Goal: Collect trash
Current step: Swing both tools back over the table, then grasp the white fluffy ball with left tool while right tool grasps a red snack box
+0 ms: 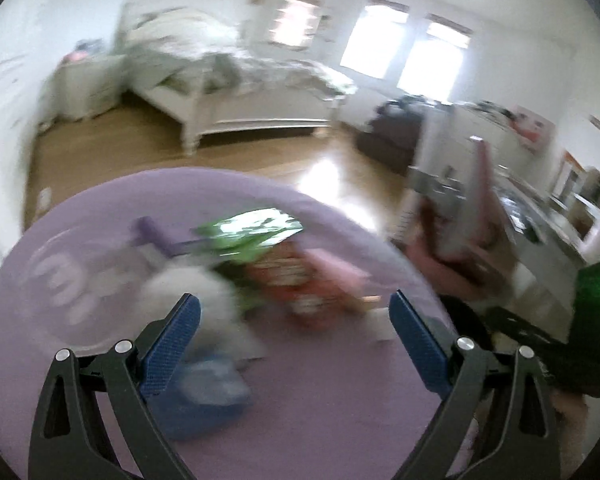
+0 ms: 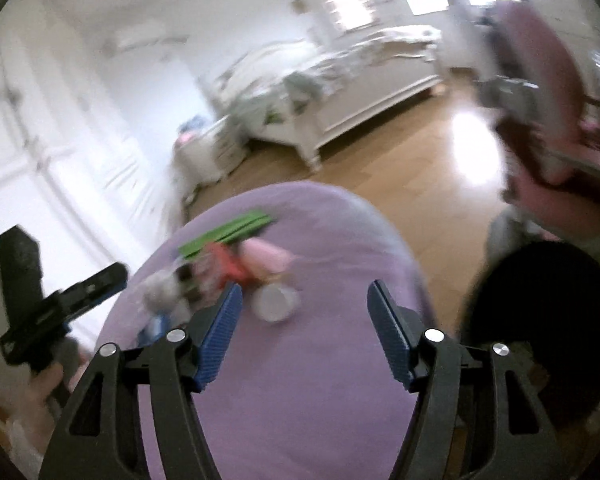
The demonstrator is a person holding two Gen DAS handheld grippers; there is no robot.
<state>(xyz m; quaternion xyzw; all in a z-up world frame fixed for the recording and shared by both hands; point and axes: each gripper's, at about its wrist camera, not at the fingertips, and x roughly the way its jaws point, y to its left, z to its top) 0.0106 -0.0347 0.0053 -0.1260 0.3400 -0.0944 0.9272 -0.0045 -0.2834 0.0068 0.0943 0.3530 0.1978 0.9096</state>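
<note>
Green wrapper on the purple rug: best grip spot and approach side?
Pinch the green wrapper at its far free edge, from above. It lies flat and thin on the purple rug, its near edge against the red packet. Blur hides finer detail.

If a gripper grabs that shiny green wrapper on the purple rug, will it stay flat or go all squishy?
The green wrapper looks thin, shiny and already crumpled, so it would probably crush and flop rather than hold its shape. It likely weighs very little. The glossy film may slip between the pads, though the blur hides detail.
</note>
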